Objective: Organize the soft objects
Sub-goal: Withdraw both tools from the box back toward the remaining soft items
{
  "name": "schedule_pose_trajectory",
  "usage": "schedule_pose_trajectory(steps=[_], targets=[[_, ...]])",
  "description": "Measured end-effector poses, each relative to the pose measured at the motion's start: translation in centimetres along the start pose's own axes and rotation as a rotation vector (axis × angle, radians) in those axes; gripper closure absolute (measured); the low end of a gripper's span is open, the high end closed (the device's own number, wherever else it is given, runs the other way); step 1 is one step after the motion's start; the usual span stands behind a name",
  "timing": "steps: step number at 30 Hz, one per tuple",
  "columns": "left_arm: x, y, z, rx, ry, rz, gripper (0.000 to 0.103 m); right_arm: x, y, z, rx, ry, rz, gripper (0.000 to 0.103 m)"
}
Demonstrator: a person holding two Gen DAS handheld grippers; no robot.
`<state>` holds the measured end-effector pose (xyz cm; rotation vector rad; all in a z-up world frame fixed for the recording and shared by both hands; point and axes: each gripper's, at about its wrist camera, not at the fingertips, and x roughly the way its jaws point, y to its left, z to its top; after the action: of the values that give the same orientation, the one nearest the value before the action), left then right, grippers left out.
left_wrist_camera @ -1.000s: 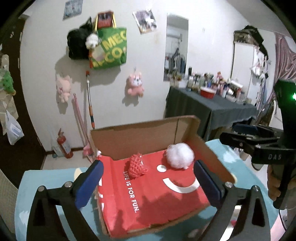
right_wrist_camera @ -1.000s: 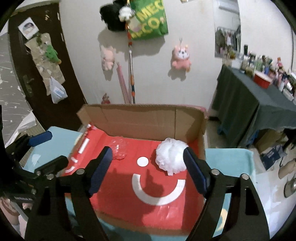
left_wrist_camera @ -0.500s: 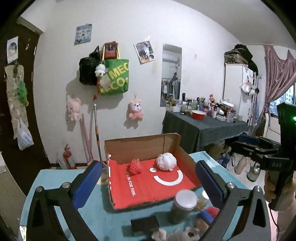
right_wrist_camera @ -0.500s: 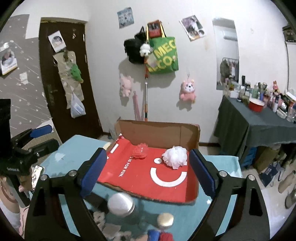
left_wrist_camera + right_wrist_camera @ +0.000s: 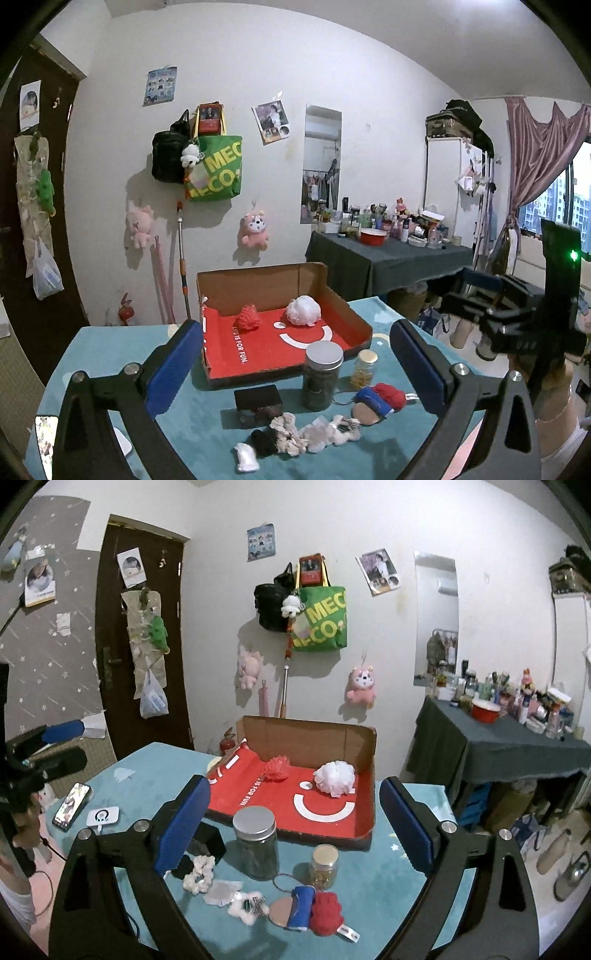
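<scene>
- Left tool (image 5: 297,363) and right tool (image 5: 291,825) gape empty; the right's jaws have just been opening.
- Cardboard box (image 5: 364,746) holds white bath pouf (image 5: 335,778) and red pouf (image 5: 276,769).
- Soft items (image 5: 295,437) lie in front of the box.

The left gripper (image 5: 295,363) points slightly downward, its jaws spread wide and empty. The right gripper (image 5: 293,821) has just been opening its jaws, with nothing gripped between them.
</scene>
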<state>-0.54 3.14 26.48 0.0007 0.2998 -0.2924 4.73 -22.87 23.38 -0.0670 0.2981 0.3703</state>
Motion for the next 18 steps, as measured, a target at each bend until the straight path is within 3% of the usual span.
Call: schedule_pose_trajectory(steps=[12,18], targets=[[-3.5,-2.2,-2.0,0.025,-0.036,0.006,0.0,-4.5,2.1,-2.0,-0.02,-0.06,0.012,0.009],[-3.1,-2.8,-6.0,-0.001,-0.022,0.039,0.0,-5.8,2.5,-4.0,0.005,-0.075,-0.005,0.004]])
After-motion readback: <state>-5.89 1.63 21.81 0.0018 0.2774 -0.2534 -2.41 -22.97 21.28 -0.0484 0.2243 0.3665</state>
